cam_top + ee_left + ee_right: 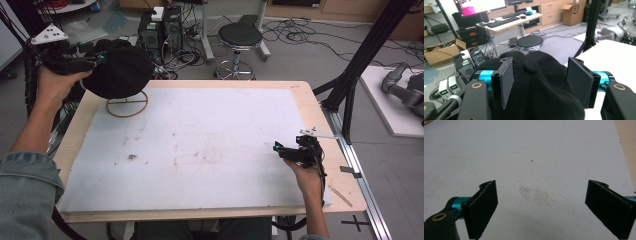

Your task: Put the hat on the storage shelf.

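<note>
From the high view, my left gripper [92,61] is raised over the far left corner, against one black hat [120,69] above one wooden ring stand [127,104]. My right gripper [286,150] rests near the right edge of the white mat [200,145].

In the left gripper view, the jaws stand fairly wide with the hat between them; I cannot tell whether they grip it. I'd centre the crown before lowering.

In the right gripper view, the jaws are wide, holding nothing.

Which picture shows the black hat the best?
The high view: the whole black hat shows, at the left claw above a wooden ring. The left gripper view shows its top between the pads, close up. The right gripper view faces the white mat.
</note>
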The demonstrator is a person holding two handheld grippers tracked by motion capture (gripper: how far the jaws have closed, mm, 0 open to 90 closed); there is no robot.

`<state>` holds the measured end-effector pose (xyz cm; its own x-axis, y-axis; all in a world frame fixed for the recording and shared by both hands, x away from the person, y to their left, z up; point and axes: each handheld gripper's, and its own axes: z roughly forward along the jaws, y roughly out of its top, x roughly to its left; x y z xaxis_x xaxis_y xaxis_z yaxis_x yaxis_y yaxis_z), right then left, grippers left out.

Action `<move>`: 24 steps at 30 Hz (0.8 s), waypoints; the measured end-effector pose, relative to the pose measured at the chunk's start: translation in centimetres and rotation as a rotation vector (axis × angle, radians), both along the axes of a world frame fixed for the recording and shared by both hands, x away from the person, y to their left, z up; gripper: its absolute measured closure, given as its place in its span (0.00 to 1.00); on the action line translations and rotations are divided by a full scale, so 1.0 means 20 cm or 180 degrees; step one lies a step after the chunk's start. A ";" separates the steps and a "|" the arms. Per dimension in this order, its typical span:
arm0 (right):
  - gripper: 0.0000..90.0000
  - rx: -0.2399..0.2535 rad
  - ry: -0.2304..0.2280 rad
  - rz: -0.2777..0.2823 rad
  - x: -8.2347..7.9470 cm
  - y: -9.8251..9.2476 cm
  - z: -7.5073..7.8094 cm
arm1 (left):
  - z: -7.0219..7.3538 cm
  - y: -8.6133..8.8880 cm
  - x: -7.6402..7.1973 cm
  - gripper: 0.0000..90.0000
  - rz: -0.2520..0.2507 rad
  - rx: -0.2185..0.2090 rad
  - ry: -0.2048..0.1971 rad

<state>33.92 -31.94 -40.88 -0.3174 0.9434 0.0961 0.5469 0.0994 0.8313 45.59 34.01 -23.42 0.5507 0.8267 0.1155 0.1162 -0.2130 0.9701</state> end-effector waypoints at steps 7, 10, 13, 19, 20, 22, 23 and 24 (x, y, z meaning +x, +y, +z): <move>0.12 0.0017 -0.0010 0.0080 0.05 0.05 0.00 | -0.01 -0.02 -0.13 0.39 -0.0095 -0.0008 -0.0013; 0.12 0.0002 -0.0016 0.0115 0.07 0.07 0.00 | -0.03 -0.04 -0.18 0.38 -0.0123 -0.0029 -0.0050; 0.12 0.0016 -0.0033 0.0133 0.08 0.09 0.01 | -0.05 -0.05 -0.23 0.38 -0.0130 -0.0046 -0.0049; 0.12 0.0027 -0.0044 0.0177 0.09 0.13 0.02 | -0.13 -0.07 -0.31 0.35 -0.0087 -0.0054 -0.0050; 0.12 0.0021 -0.0053 0.0195 0.09 0.13 0.02 | -0.14 -0.07 -0.32 0.35 -0.0084 -0.0054 -0.0057; 0.12 0.0030 -0.0049 0.0201 0.10 0.13 0.02 | -0.18 -0.08 -0.35 0.35 -0.0076 -0.0081 -0.0040; 0.12 0.0034 -0.0045 0.0198 0.10 0.13 0.02 | -0.19 -0.08 -0.36 0.34 -0.0072 -0.0096 -0.0039; 0.12 0.0036 -0.0044 0.0197 0.10 0.13 0.02 | -0.21 -0.09 -0.37 0.34 -0.0072 -0.0105 -0.0028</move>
